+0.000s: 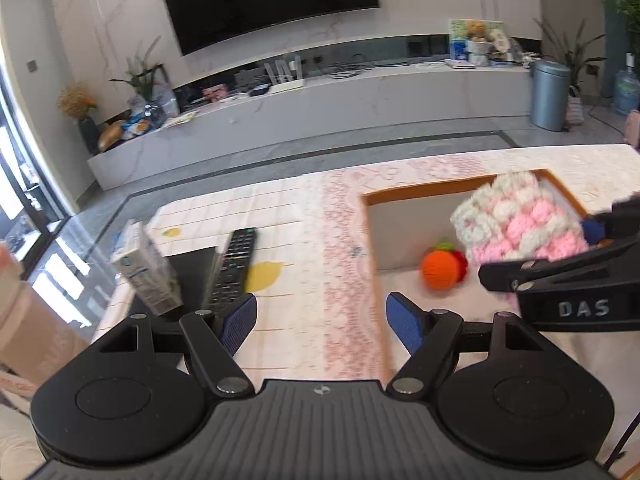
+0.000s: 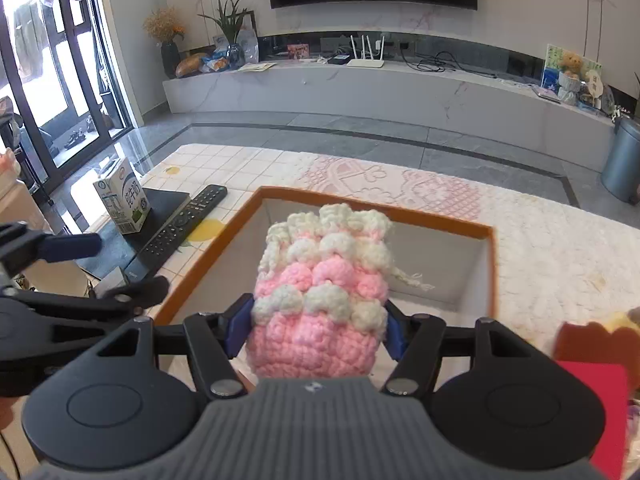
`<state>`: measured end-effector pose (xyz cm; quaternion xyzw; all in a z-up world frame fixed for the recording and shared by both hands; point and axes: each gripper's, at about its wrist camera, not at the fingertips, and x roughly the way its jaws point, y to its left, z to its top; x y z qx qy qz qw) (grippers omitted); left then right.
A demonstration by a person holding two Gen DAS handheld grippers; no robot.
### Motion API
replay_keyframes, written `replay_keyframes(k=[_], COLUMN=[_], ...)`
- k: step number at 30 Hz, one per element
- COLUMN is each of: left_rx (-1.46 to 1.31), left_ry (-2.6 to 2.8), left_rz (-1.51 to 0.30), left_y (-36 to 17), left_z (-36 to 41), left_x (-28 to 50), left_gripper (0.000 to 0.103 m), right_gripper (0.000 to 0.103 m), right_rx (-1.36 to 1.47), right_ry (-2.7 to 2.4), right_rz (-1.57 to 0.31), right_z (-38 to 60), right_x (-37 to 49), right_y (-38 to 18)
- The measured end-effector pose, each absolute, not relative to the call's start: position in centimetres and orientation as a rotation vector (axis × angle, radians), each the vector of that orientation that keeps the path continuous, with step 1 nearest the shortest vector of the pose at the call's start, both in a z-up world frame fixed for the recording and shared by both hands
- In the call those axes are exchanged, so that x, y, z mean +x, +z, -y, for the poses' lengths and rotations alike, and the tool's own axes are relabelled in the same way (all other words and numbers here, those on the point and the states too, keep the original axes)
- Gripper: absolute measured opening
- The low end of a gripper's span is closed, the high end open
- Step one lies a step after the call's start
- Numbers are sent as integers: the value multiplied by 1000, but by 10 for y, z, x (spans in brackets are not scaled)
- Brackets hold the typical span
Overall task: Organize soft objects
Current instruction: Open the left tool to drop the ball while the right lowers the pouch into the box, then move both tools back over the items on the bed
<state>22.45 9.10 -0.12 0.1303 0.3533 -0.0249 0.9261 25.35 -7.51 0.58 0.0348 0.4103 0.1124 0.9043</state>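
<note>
Right tongs (image 2: 318, 330) clamping a pink-and-white crocheted pouch (image 2: 324, 280) above the orange-rimmed box (image 2: 400, 212) on the worktop (image 2: 540, 248), left tongs (image 1: 322, 322) gaping wide and holding nothing, orange knitted fruit (image 1: 442, 269) lying inside the box.

Pouch (image 2: 320, 292) chunky crochet yarn; floor (image 2: 360, 140) glossy stone.

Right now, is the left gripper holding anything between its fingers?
No, the left gripper stands wide open over the bare tablecloth, with nothing between its blue pads.
</note>
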Motion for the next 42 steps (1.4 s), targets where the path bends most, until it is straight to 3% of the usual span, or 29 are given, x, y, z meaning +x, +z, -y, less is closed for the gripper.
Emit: replay_keyframes(k=[11, 16, 42], left_rx=[198, 238, 192], left_ry=[27, 16, 74], left_rz=[-771, -794, -724], left_y=[-6, -14, 9], left_z=[-136, -129, -100], left_x=[235, 235, 209], left_gripper=[87, 87, 86], right_gripper=[65, 79, 85], right_rx=[89, 87, -34], right_ry=[251, 252, 291], right_rz=[-952, -959, -814], right_z=[34, 32, 59], right_x=[279, 279, 220], right_y=[-28, -33, 43])
